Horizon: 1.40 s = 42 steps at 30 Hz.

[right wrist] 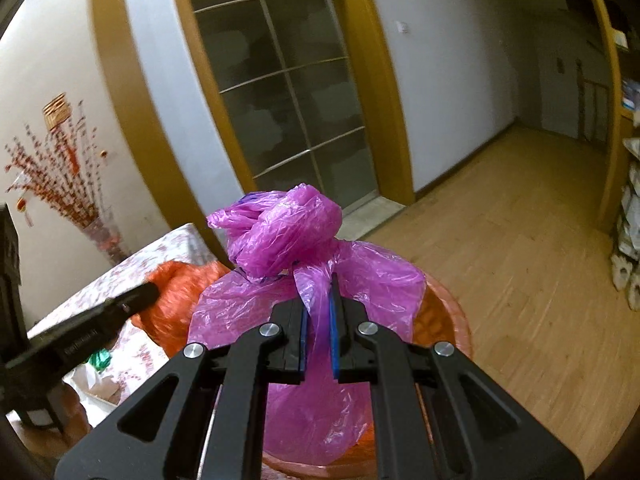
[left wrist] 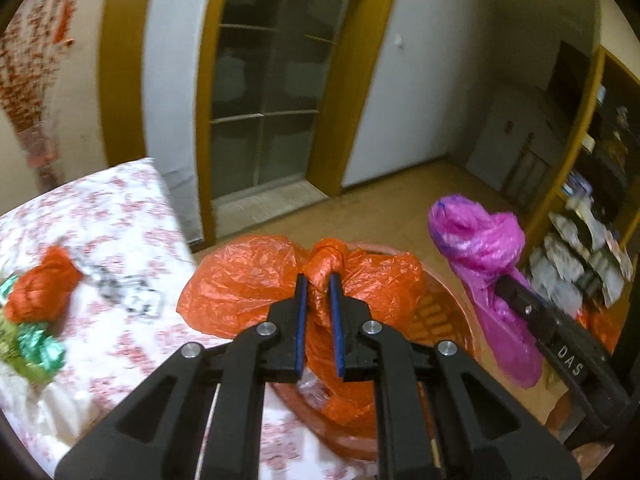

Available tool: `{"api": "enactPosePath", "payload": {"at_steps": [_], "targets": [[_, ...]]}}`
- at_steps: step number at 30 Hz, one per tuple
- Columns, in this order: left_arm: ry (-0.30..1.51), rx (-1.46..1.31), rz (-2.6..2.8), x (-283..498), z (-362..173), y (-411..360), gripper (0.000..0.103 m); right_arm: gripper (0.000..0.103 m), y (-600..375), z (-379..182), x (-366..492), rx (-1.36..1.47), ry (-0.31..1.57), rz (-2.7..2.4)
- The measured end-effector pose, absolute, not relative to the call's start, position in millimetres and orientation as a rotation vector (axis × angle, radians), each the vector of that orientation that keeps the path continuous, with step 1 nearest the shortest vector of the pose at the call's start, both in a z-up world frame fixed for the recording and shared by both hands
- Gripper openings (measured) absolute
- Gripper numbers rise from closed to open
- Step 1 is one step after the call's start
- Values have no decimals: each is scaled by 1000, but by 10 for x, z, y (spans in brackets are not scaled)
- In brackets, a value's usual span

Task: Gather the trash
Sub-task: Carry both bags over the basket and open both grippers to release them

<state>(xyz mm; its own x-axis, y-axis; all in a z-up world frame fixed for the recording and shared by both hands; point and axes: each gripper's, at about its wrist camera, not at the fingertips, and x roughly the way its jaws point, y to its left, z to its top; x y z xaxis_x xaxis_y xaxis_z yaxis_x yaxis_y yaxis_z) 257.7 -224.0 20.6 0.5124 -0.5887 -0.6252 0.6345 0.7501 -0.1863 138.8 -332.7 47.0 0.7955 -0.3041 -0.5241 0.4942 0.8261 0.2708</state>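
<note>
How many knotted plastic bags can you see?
3: a large orange knotted plastic bag in the left tongs, a purple knotted plastic bag in the right tongs, a small orange bundle on the floral tablecloth. Others may be hidden.

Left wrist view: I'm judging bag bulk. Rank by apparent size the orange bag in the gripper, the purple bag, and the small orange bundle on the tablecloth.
1. Orange bag
2. Purple bag; hangs at a different distance, so unsure.
3. Small orange bundle

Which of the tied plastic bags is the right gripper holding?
The purple bag: the right gripper is shut on its neck just below the knot. The orange bag is in the left gripper.
</note>
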Motion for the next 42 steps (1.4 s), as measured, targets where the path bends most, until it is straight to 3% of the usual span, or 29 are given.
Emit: {"api": "enactPosePath", "payload": {"at_steps": [13,28,33,36,42], "targets": [[774,156,-857,2635,-130,-2764,12,8,-3561,296,1336,488,493,-506],[839,179,-868,2709,-367,-2782,14,9,-3637,212,1413,541,521,-484],[861,180,-852,2685,-423,-2773,26,43,-3685,190,1381,554,514,-490],[868,178,-832,2706,-434,-2732,35,47,-3697,201,1344,555,505,-503],[861,176,-791,2708,-397,-2604,42,57,-3684,270,1273,524,479,-545]]}}
